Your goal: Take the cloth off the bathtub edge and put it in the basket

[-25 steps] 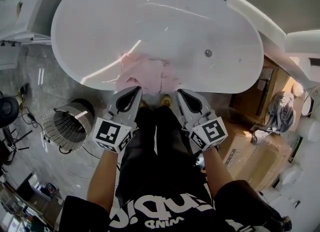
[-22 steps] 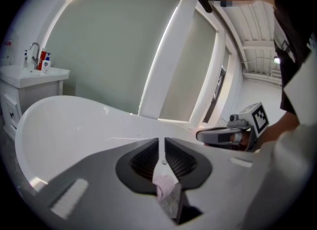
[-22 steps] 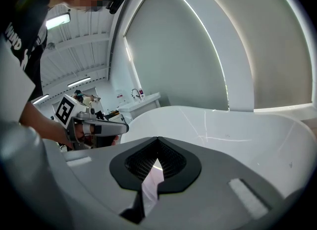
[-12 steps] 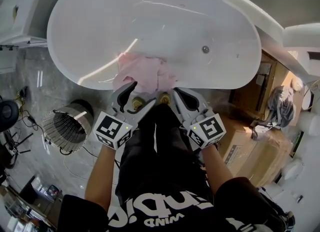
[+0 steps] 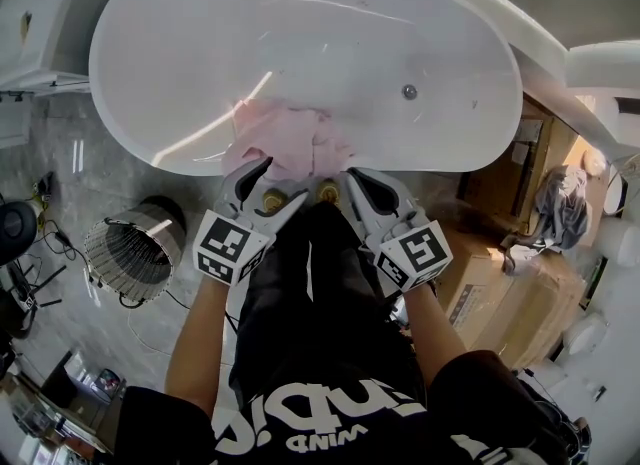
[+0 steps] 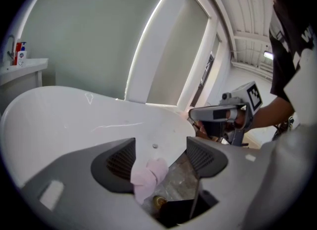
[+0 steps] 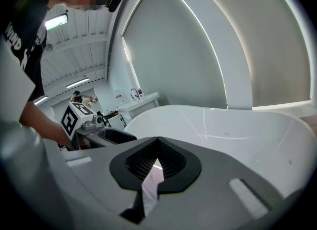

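A pink cloth (image 5: 290, 138) lies crumpled over the near edge of the white bathtub (image 5: 200, 63). My left gripper (image 5: 278, 183) sits just below it. Its jaws have just been opening and stand wide. In the left gripper view a hanging fold of the cloth (image 6: 148, 175) shows between the jaws of the left gripper (image 6: 161, 160), close to the left pad and not pinched. My right gripper (image 5: 352, 181) is shut and empty beside it, under the tub rim. The right gripper (image 7: 157, 167) shows only a thin slit between its jaws. The ribbed round basket (image 5: 130, 250) stands on the floor at the left.
Two brass fittings (image 5: 328, 191) sit under the tub rim between the grippers. Cardboard boxes (image 5: 510, 303) are stacked on the right. A white counter (image 5: 40, 23) stands at the upper left, and cables (image 5: 40, 253) lie on the grey floor.
The left gripper's jaws went from shut to wide open, and it edged closer under the pink cloth. The right gripper stayed where it was, shut.
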